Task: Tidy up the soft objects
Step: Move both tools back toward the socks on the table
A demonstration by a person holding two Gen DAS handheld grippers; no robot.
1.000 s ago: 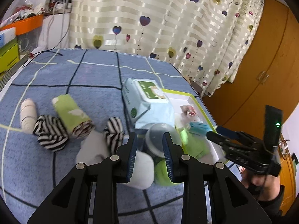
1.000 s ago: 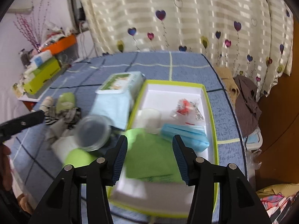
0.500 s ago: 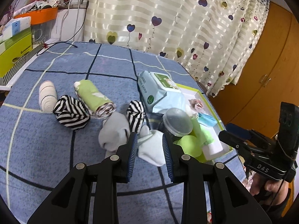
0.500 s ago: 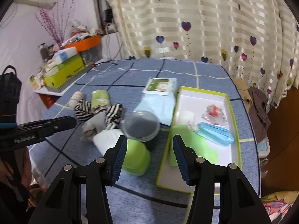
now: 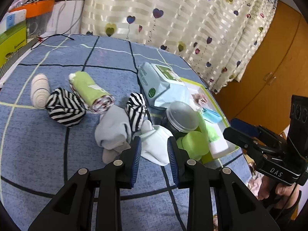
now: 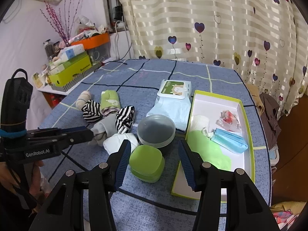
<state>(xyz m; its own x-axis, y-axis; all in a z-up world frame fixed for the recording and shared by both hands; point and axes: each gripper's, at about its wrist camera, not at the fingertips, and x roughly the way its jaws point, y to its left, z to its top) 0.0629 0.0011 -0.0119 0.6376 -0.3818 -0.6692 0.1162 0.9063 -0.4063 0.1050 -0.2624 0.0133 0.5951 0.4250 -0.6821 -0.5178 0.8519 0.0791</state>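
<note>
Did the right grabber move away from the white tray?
Yes. The right gripper backed away: the tray once filled its view and now lies farther off, to its right.

Soft objects on the blue checked worktop [image 6: 221, 75]: a beige rolled sock [image 5: 39, 93] at the far left; touching it, a black-and-white striped bundle [image 5: 64, 108]; a green rolled cloth [image 5: 91, 92] lying on its side; a grey sock [image 5: 113, 130], crumpled, under a second striped bundle [image 5: 135, 110]; a white sock [image 5: 156, 145], folded, nearest the camera.
</note>
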